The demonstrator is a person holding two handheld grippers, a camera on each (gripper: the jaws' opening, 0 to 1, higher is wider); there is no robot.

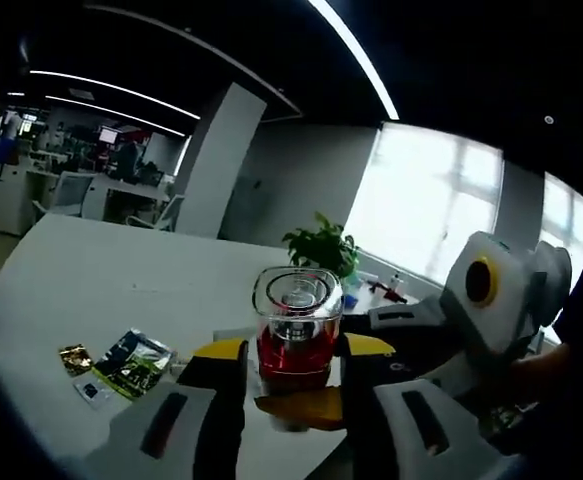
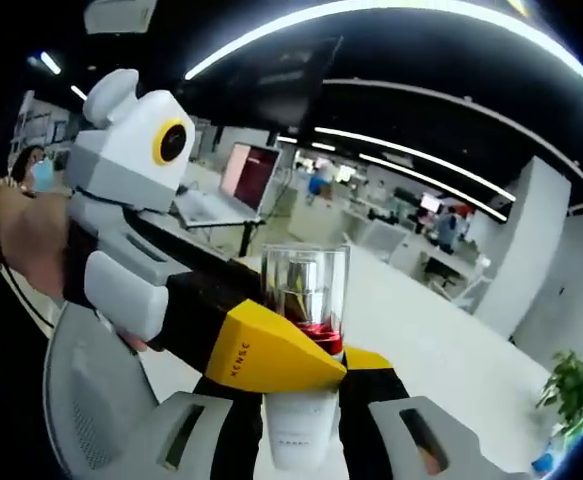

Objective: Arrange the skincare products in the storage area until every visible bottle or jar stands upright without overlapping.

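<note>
Fingers of both grippers clamp one red-filled bottle (image 1: 297, 335) above a white table (image 1: 91, 280) in an office.

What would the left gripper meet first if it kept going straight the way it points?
The clear bottle with red base already sits between the left gripper's jaws. Past it the white table looks free up to the potted plant; depth is uncertain.

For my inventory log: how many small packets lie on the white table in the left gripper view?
3: a gold packet, a small white packet and a larger dark green packet, clustered left of the left gripper. Others may be hidden.
</note>
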